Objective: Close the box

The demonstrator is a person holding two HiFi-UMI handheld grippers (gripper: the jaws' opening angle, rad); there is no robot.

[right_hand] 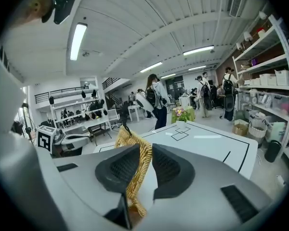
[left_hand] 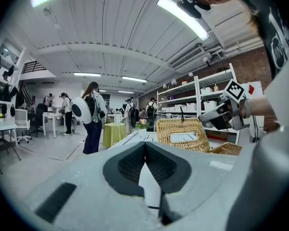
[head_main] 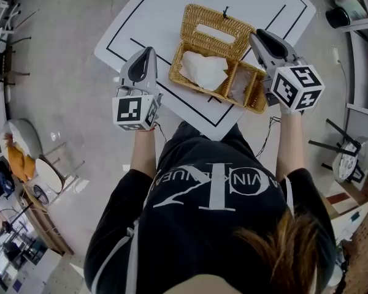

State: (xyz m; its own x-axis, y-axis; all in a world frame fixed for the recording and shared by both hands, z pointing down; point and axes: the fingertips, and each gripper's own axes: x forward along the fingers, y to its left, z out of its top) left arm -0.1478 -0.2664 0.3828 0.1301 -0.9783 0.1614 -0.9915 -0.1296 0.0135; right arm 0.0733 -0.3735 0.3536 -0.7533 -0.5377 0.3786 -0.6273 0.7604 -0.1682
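Wicker, golden and woven: the lidded box [head_main: 175,65] sits at twelve o'clock on the white table [head_main: 165,8], its hinged lid [head_main: 224,18] upright. The right gripper [right_hand: 145,150] pinches the lid's edge, while the left gripper [left_hand: 145,146] is clenched, empty, at nine o'clock. Best bet: swing the lid along its hinge arc toward six o'clock, no yanking.
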